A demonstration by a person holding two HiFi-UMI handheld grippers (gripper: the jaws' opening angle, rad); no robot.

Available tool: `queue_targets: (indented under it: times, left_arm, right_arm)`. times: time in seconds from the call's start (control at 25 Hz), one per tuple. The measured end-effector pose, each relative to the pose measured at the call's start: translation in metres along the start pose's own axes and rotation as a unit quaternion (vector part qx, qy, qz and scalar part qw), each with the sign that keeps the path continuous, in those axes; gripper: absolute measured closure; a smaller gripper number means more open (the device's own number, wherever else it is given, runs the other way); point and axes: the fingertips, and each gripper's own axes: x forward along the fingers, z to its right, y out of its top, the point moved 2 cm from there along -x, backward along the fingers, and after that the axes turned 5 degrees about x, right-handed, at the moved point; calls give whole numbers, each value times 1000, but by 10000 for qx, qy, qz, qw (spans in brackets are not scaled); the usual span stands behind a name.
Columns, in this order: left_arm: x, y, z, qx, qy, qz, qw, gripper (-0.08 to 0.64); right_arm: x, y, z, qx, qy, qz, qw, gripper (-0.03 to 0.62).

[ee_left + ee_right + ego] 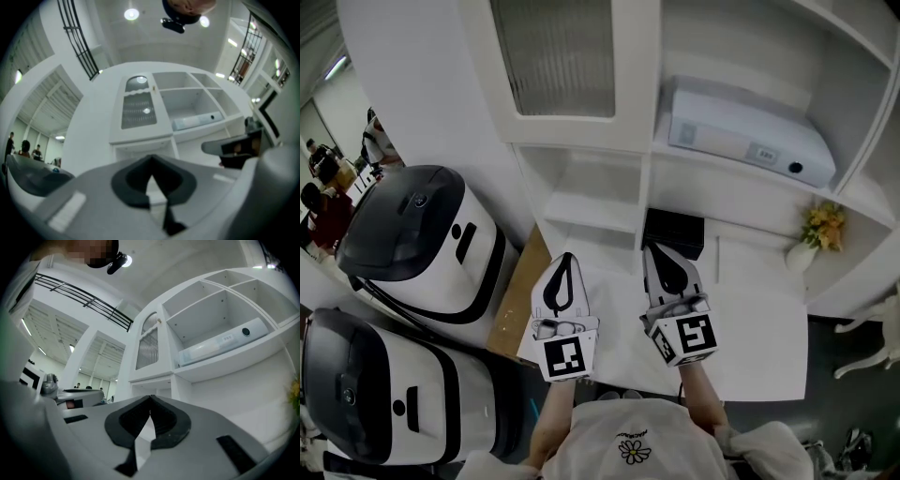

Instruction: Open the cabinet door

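We hold the left hand-held gripper (565,262) and the right hand-held gripper (656,258) side by side above the white tabletop (750,319), each with its jaws pressed together and nothing between them, both pointing toward the white cabinet. Just beyond the right one a black box (675,232) sits on the tabletop, and further right stands a vase of yellow flowers (817,232). The cabinet door (562,56), with its ribbed glass pane, stands closed at the cabinet's upper left, well apart from both grippers, beside an open shelf holding a white device (750,136).
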Motion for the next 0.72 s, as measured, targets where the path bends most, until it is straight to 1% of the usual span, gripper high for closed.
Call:
queue_targets:
  times: [0.08, 0.12, 0.24, 0.32, 0.48, 0.56, 0.64, 0.72]
  left_arm:
    - [4, 5, 2, -39, -84, 69, 9999, 552]
    - [5, 8, 5, -35, -149, 111, 9998, 552]
    - [12, 19, 13, 113, -334, 242, 9991, 552]
    - [19, 29, 14, 266, -417, 373, 9981, 552]
    - [30, 49, 10, 286, -491, 628, 9964, 552]
    - [32, 55, 8, 360, -489, 710, 9956, 552]
    - [34, 57, 6, 271, -495, 734, 9957, 552]
    - [35, 57, 4, 168, -495, 744, 9959, 552]
  right_arm:
    - [8, 24, -3, -72, 154, 235, 9996, 592]
    - [12, 37, -5, -114, 251, 352, 9990, 559]
    - [21, 75, -10, -278, 486, 693, 9960, 513]
    - [29, 103, -10, -457, 550, 934, 9931, 498]
    - [55, 163, 1, -769, 581, 1341, 9863, 478]
    - [73, 186, 7, -915, 601, 1371, 9845, 454]
    - [93, 200, 13, -1037, 612, 1264, 9846, 426]
    - [112, 208, 19, -1052, 574, 1113, 9865, 418]
